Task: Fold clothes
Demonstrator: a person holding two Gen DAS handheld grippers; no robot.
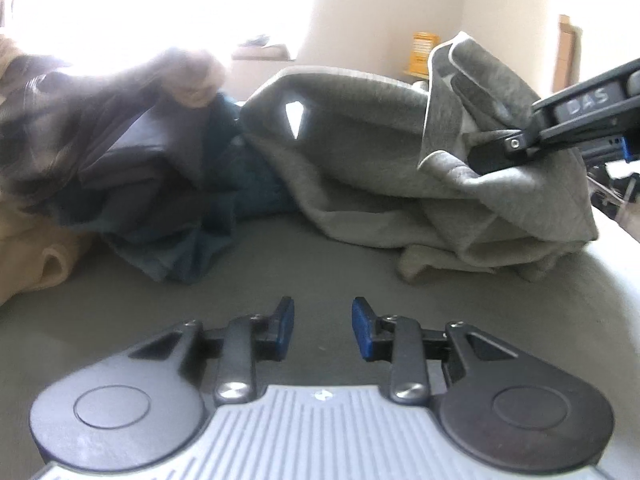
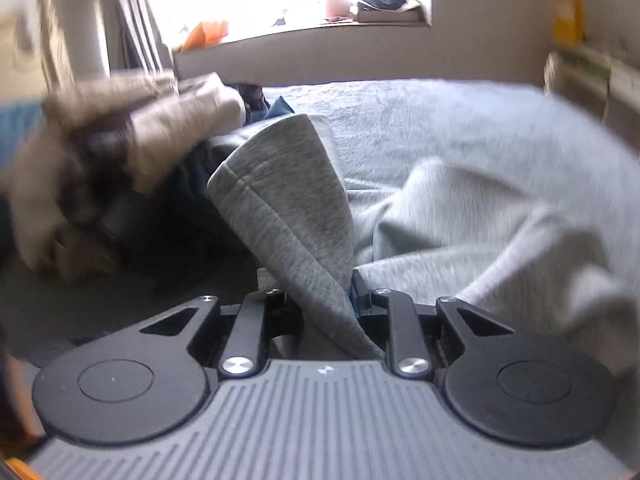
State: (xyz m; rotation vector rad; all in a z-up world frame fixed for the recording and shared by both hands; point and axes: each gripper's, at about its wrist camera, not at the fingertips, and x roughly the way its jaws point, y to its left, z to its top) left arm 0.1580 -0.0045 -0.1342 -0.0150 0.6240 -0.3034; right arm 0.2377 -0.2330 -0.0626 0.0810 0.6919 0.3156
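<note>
On bed: right gripper clamps grey garment; left gripper parted, holding nothing.

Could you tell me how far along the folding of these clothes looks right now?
Early. Nothing looks folded yet. In hand: the right gripper is shut on an edge of the grey garment, lifting it. The left gripper is open and empty. Left: the dark clothes and tan garment lie crumpled.
</note>
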